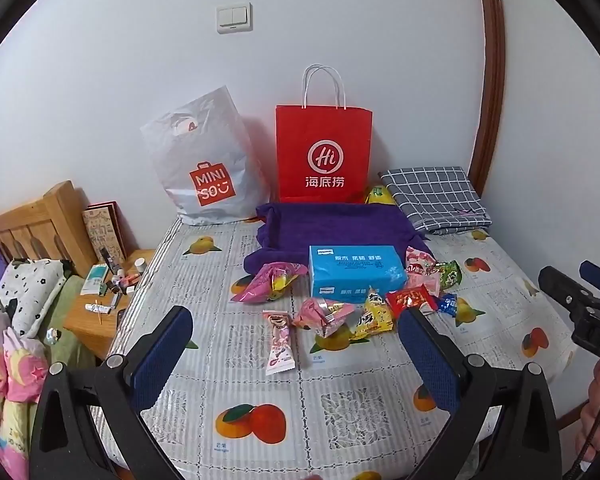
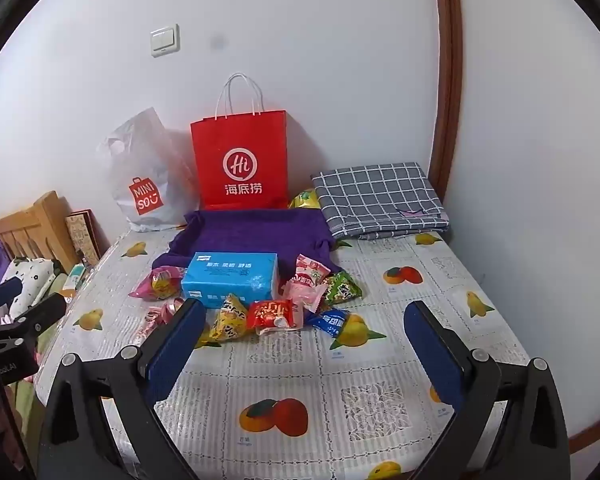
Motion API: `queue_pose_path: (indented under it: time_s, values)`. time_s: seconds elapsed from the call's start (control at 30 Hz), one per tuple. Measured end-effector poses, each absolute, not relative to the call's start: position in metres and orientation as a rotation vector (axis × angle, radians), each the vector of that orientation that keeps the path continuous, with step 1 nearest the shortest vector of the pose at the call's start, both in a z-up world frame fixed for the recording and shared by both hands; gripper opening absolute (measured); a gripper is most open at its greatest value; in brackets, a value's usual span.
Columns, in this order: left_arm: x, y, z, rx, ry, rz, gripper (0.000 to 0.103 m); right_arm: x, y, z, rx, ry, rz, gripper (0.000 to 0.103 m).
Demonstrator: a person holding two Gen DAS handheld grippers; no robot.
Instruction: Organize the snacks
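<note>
Several wrapped snacks lie around a blue tissue pack (image 1: pixel 356 276) (image 2: pixel 231 278) on the fruit-print table. Among them are a long pink packet (image 1: pixel 278 342), a pink pouch (image 1: pixel 269 282) (image 2: pixel 158 282), a yellow pouch (image 1: pixel 373 317) (image 2: pixel 229 317), a red packet (image 1: pixel 411 301) (image 2: pixel 274 314), a small blue candy (image 2: pixel 331 321) and a green packet (image 2: pixel 342 288). A purple cloth basket (image 1: pixel 332 228) (image 2: pixel 256 232) sits behind them. My left gripper (image 1: pixel 298 322) hovers open in front of the pile, nothing between its blue pads. My right gripper (image 2: pixel 306 316) is also open and holds nothing.
A red paper bag (image 1: pixel 323 152) (image 2: pixel 240 158) and a white plastic bag (image 1: pixel 204 160) (image 2: pixel 146 176) lean on the wall behind. A folded grey checked cloth (image 1: pixel 436 196) (image 2: pixel 380 198) lies at the back right. Left of the table are a cluttered wooden nightstand (image 1: pixel 100 308) and a bed.
</note>
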State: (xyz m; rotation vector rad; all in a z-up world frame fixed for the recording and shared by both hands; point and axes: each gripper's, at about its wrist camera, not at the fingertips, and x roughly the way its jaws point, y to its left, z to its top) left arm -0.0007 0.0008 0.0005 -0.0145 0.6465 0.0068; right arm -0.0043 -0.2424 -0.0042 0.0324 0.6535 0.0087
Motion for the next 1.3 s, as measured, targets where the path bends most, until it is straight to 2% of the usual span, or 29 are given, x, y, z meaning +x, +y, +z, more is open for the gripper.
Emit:
queue_pose_path:
  time_s: [1.3]
  values:
    - [-0.006, -0.009, -0.003, -0.003, 0.634, -0.024, 0.103, -0.02, -0.237, -0.003, 0.044, 0.608, 0.04, 0.099]
